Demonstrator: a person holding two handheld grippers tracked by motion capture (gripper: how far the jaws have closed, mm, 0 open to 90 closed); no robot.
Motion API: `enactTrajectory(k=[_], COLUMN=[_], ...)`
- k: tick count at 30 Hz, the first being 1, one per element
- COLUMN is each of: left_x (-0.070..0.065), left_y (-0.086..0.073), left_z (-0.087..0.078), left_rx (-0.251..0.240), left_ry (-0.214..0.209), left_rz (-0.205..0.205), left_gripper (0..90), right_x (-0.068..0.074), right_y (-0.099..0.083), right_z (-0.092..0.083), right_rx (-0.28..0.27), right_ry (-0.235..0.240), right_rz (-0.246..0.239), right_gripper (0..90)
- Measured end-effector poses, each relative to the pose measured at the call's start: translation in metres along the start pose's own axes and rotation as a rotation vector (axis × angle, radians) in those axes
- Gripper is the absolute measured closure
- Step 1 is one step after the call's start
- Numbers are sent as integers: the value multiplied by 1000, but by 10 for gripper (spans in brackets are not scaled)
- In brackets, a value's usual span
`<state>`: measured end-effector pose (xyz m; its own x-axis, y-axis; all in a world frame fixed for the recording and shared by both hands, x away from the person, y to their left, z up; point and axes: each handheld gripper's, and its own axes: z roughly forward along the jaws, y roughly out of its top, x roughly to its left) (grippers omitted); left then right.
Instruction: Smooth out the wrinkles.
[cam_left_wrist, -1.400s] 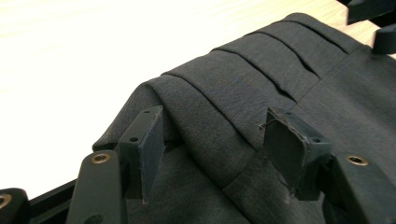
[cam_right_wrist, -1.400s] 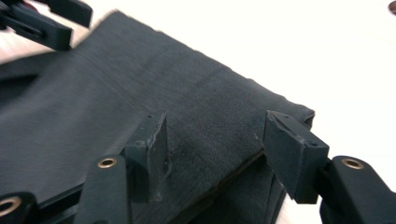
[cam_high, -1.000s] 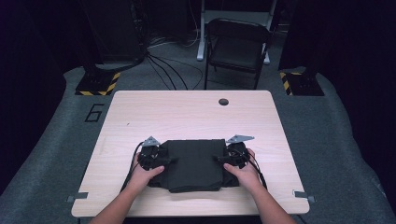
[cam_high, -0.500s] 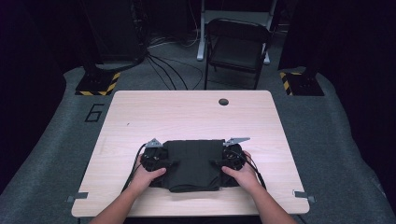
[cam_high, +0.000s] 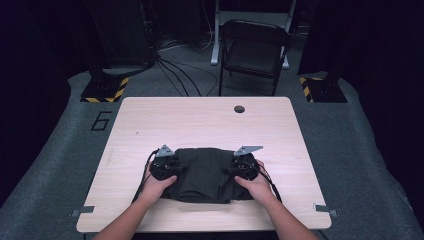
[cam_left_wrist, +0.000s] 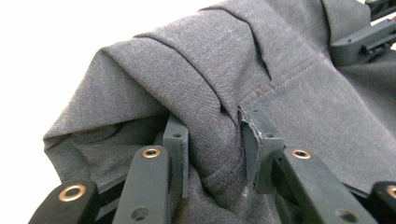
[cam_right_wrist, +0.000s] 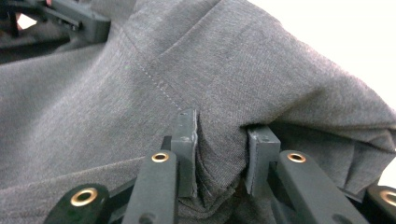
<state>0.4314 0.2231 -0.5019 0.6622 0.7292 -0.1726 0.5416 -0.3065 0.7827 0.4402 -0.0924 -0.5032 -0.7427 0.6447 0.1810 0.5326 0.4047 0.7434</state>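
Both grippers have just been closing: the left gripper and right gripper are pinching the dark folded garment, lower centre. Those bunched folds are thick, so an uneven lift could be dragging one side free.

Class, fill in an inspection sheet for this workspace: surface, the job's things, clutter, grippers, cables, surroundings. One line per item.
Surface: pale wooden table with a round hole near its far edge.
Job's things: folded dark grey cloth lying near the person's edge of the table.
Clutter: nothing seen.
Grippers: left gripper and right gripper have just been closing; each pinches a bunched fold of the cloth at opposite ends.
Cables: black cable trailing from the left gripper; more cables on the floor.
Surroundings: folding chair behind the table, grey carpet, striped floor markers.
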Motion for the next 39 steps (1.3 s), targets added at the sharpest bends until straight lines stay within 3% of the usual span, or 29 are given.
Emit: enactTrajectory(k=[3,6,17,21,24,28,30,36,39], left_x=[6,13,31,33,33,32,31,27,22], left_y=[2,5,12,11,10,11,10,9,8], left_z=[-4,-4,6,5,1,-7,-13,-29,-36], left_rx=[5,-4,-7,-1,-12,-20,-20,-39,-44], left_ry=[26,44,80,66,69,77,90,81,68], left_rz=[12,-1,-15,-41,-58,-50,-40,-10,9], left_gripper=[671,671,660,599,541,502,483,452,442], right_x=[5,7,-7,-11,-11,-10,-8,2,12], right_y=[9,18,37,38,38,39,40,41,41], right_z=[4,10,28,30,26,17,11,-7,-16], right_rx=[-12,-13,-22,-18,-17,-40,-53,-77,-98], right_ry=[-27,-55,-89,-89,-98,-107,-115,-141,-132], right_rz=[-35,-59,-35,-31,-4,3,-15,-47,-72], right_gripper=[692,688,664,608,532,485,468,453,453])
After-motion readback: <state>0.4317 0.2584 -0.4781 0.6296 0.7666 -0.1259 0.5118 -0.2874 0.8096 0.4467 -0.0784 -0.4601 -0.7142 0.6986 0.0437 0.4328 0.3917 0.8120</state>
